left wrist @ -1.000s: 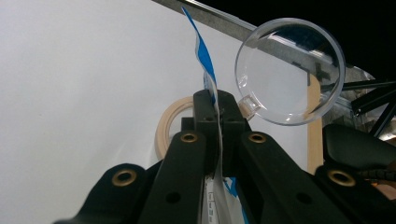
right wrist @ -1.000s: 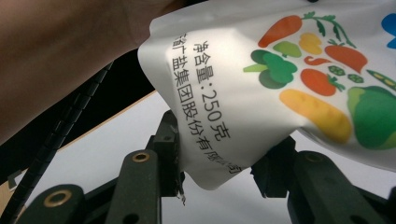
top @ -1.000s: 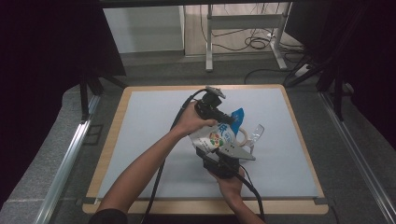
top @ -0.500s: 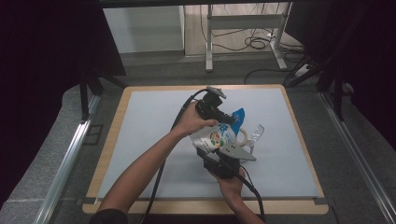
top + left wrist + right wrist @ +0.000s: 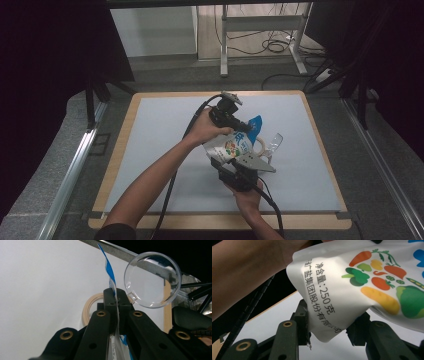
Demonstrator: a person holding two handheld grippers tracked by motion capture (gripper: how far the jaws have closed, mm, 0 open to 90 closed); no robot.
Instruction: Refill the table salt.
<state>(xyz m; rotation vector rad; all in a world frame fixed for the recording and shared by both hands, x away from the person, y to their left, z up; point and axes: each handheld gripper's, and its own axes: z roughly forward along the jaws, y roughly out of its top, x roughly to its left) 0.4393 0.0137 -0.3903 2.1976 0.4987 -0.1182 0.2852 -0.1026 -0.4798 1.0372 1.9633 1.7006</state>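
A white and blue bag printed with vegetables hangs over the middle of the mat, held between both grippers. My left gripper comes in from the upper left. In the left gripper view this gripper is shut on the bag's thin blue top edge. My right gripper reaches up from the front edge. In the right gripper view its jaws pinch the bag's lower white corner. A tan ring and a clear round lid lie just beyond the bag.
The pale mat sits on a wood-edged board. The ring and lid rest right of the bag. Black curtains flank the table. A desk frame and floor cables stand behind it.
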